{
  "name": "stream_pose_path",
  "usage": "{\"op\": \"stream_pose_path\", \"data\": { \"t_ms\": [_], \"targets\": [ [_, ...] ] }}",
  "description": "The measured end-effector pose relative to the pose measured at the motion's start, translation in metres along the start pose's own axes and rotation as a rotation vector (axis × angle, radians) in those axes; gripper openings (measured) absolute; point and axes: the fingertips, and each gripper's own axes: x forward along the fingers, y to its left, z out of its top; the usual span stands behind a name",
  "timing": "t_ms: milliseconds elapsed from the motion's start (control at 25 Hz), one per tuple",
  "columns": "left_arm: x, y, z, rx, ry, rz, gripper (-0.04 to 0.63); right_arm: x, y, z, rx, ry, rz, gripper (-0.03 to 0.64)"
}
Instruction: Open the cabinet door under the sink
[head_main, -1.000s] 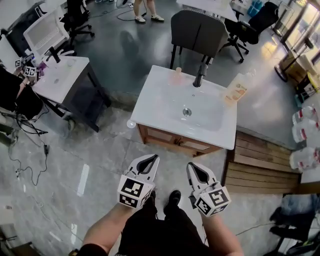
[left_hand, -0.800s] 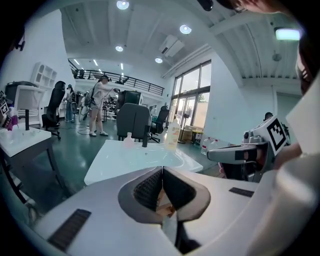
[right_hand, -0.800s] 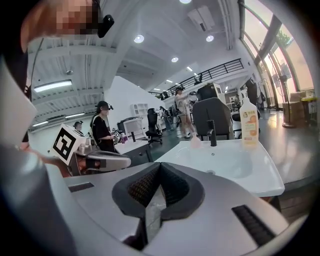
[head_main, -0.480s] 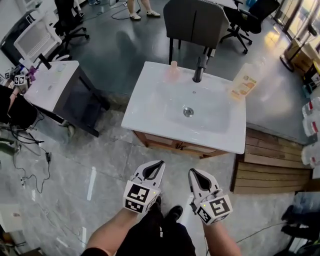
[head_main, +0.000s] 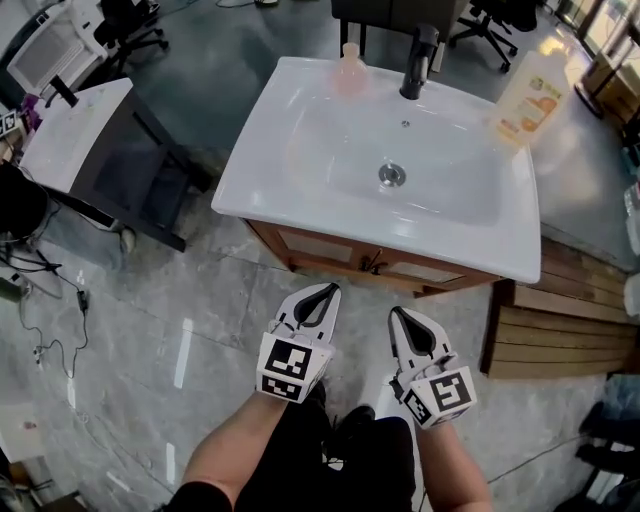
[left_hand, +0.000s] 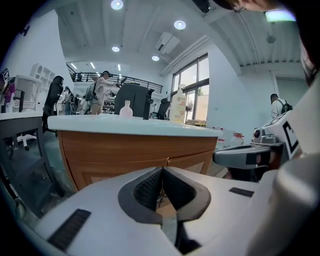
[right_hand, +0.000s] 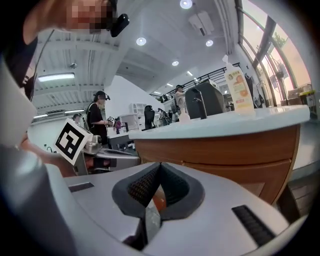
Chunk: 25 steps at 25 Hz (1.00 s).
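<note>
The sink cabinet (head_main: 335, 263) is wood, under a white basin (head_main: 270, 180) with a black faucet (head_main: 418, 48). Its two doors (left_hand: 125, 155) are closed, and their seam sits just above my left jaws in the left gripper view. My left gripper (head_main: 325, 291) is shut and empty, hanging over the floor a short way in front of the cabinet. To its right, my right gripper (head_main: 398, 315) is also shut with nothing in it. The right gripper view shows the cabinet front (right_hand: 235, 152) ahead and to the right, at about jaw height. Neither gripper touches the cabinet.
An orange soap bottle (head_main: 524, 90) and a small pink bottle (head_main: 349, 68) stand on the basin's back edge. A white-topped dark table (head_main: 75, 130) is at the left, wooden slats (head_main: 560, 335) at the right. Cables (head_main: 40, 300) trail on the floor at far left.
Both grippers have sunk towards the floor, side by side, and the sink unit now looms larger and nearer. The jaws stayed shut.
</note>
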Motion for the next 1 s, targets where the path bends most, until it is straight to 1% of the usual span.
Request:
{"op": "stream_pose_path", "data": {
  "t_ms": [80,160,320,400,520,760,920,1000],
  "targets": [
    [0.015,0.005,-0.022,0.001,0.001,-0.003,0.018,0.011,-0.013,-0.023,0.014,-0.003,-0.011,0.014],
    [0.029,0.006,-0.042,0.002,0.008,-0.025,0.02,0.022,-0.017,-0.041,0.005,0.001,0.005,0.012],
    [0.058,0.006,-0.074,0.028,0.005,-0.044,0.026,0.044,-0.021,-0.077,-0.037,0.006,0.043,0.012],
    [0.073,0.005,-0.092,0.03,0.007,-0.059,0.09,0.053,-0.026,-0.096,-0.042,-0.008,0.047,0.012],
    [0.096,0.003,-0.113,0.051,0.003,-0.071,0.109,0.063,-0.036,-0.118,-0.049,-0.048,0.048,0.012],
    [0.138,-0.001,-0.138,0.109,-0.051,-0.045,0.14,0.068,-0.065,-0.171,-0.048,-0.112,0.041,0.012],
    [0.153,-0.003,-0.146,0.104,-0.07,-0.019,0.137,0.067,-0.073,-0.202,-0.033,-0.108,0.042,0.012],
    [0.153,0.001,-0.147,0.097,-0.073,0.013,0.111,0.062,-0.073,-0.205,-0.042,-0.106,0.041,0.012]
  ]
}}
